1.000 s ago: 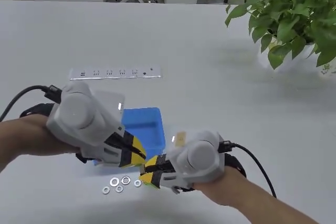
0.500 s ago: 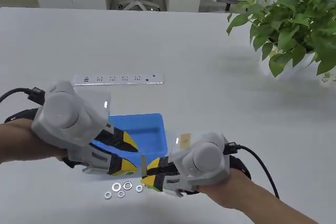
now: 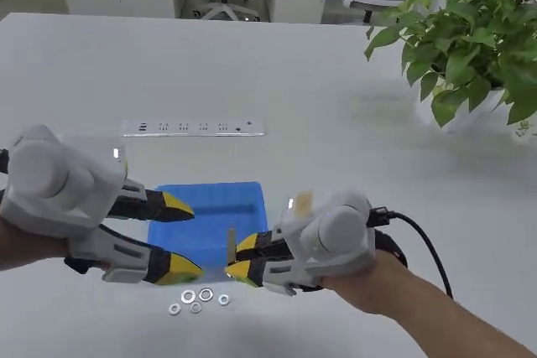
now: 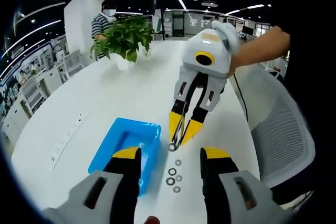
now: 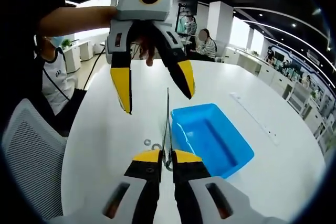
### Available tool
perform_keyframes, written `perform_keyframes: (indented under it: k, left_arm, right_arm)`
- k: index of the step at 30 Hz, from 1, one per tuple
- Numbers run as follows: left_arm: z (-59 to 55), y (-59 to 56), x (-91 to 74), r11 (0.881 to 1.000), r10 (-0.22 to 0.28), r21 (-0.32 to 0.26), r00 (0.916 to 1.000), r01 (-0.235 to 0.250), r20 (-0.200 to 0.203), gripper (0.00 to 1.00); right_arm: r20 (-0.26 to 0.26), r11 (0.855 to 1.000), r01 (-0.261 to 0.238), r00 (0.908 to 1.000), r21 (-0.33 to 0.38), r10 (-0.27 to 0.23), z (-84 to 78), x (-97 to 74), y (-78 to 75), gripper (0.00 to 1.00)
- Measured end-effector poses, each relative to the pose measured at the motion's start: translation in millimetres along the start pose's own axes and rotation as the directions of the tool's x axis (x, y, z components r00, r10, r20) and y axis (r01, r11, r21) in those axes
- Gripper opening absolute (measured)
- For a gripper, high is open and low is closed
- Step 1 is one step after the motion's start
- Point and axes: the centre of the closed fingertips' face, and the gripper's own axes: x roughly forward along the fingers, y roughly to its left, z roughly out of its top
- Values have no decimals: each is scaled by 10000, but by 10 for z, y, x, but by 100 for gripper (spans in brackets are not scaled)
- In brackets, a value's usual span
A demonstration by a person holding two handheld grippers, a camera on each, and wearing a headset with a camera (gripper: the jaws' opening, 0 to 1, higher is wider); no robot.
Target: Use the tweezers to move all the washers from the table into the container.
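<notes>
Several tiny washers (image 3: 205, 294), left tongs (image 3: 185, 239) wide apart, empty, right tongs (image 3: 239, 259) clamping tweezers (image 5: 168, 119), base hidden

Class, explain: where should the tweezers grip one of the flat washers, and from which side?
Probably grip the washer across its ring, one tweezers tip in the hole, one outside, from above: it lies flat on the table, leaving no raised edge.

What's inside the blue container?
In the right gripper view the blue container shows a bare floor. In the head view the right gripper and tweezers cover its near edge.
</notes>
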Motion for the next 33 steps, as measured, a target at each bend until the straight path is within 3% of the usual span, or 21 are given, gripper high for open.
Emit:
perform_keyframes:
  k: [8, 22, 33]
  left_arm:
    - [-19, 44, -159, 9930, 882, -861, 9925, -809, 847, 64]
    - [-114, 53, -289, 9682, 1891, -1915, 9719, -1607, 1404, 81]
    - [-85, 61, -353, 9509, 2468, -2332, 9532, -2034, 1747, 89]
  right_arm:
    - [121, 9998, 202, 9997, -37, -201, 64, -57, -124, 9]
    - [371, 9987, 516, 9980, -17, -515, 128, -50, -411, 9]
    - [389, 9974, 710, 9967, 147, -715, 63, 71, -638, 9]
